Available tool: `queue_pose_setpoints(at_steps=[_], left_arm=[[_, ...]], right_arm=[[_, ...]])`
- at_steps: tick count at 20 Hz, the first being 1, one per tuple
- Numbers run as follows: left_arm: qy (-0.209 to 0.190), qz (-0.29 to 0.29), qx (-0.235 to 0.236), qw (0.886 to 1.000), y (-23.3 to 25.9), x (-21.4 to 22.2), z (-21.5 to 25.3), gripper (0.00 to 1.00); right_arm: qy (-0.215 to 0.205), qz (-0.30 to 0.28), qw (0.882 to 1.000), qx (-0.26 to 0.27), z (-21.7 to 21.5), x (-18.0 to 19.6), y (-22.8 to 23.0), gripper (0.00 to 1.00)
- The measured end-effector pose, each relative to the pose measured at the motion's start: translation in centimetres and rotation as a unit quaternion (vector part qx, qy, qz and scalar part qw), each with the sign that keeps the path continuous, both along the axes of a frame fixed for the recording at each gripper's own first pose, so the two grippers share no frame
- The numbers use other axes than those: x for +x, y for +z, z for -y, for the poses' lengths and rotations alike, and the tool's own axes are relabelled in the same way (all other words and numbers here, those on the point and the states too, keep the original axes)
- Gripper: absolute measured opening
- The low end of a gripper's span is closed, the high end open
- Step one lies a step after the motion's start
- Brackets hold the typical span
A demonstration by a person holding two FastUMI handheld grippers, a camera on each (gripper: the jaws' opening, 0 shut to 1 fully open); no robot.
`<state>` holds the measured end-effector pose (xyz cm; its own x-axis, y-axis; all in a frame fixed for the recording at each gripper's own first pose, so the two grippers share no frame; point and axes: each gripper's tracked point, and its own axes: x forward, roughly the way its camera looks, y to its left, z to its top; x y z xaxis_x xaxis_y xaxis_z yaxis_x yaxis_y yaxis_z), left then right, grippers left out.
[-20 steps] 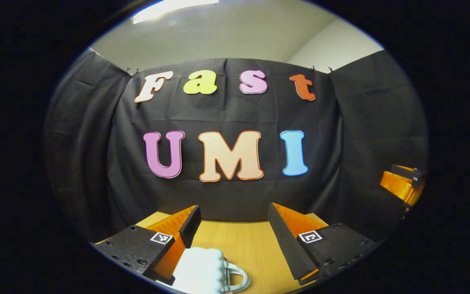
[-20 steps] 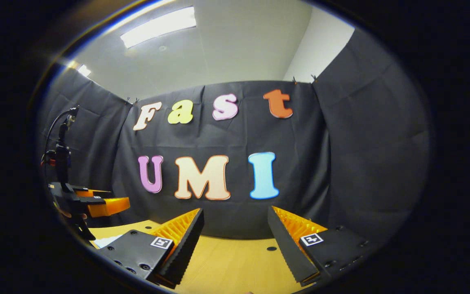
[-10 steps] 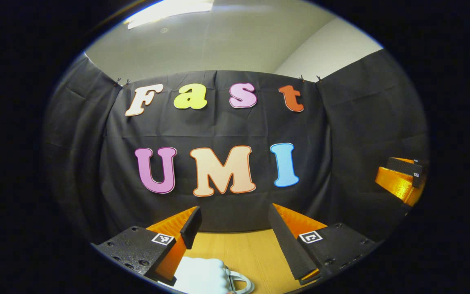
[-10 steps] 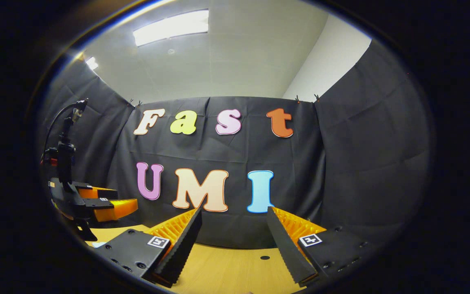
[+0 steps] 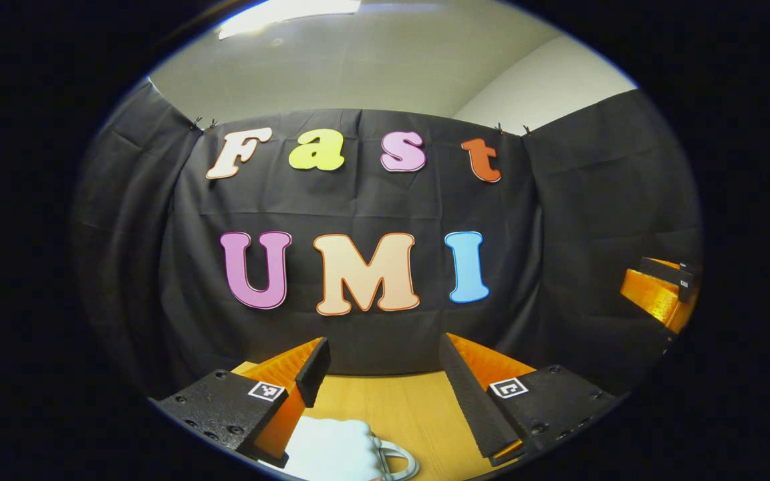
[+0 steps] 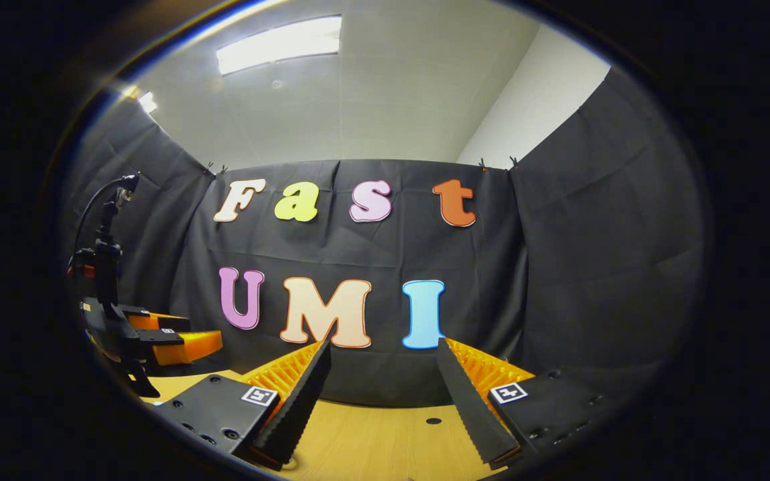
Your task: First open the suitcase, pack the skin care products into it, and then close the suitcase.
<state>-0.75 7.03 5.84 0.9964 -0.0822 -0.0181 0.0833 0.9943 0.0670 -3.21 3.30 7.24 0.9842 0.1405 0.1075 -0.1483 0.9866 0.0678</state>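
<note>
Left gripper (image 5: 381, 351) has barely shifted over the white suitcase (image 5: 331, 451); both jaws wide, empty.

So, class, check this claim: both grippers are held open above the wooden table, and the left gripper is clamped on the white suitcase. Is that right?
Not quite. In the left gripper view the left gripper is open and clamps nothing; the white suitcase lies on the wooden table below, between its fingers. The right gripper is open too, above the table.
</note>
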Motion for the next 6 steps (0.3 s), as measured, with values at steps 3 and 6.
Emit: queue_pose_setpoints(at_steps=[3,6], left_arm=[[-0.001,0.0,0.007,1.0,0.02,-0.01,-0.39,0.95],[-0.006,0.003,-0.001,1.0,0.16,-0.03,-0.39,0.95]], right_arm=[[-0.003,0.004,1.0,0.0,-0.29,-0.09,0.39,0.99],[-0.006,0.006,1.0,-0.003,-0.65,-0.43,0.54,0.99]])
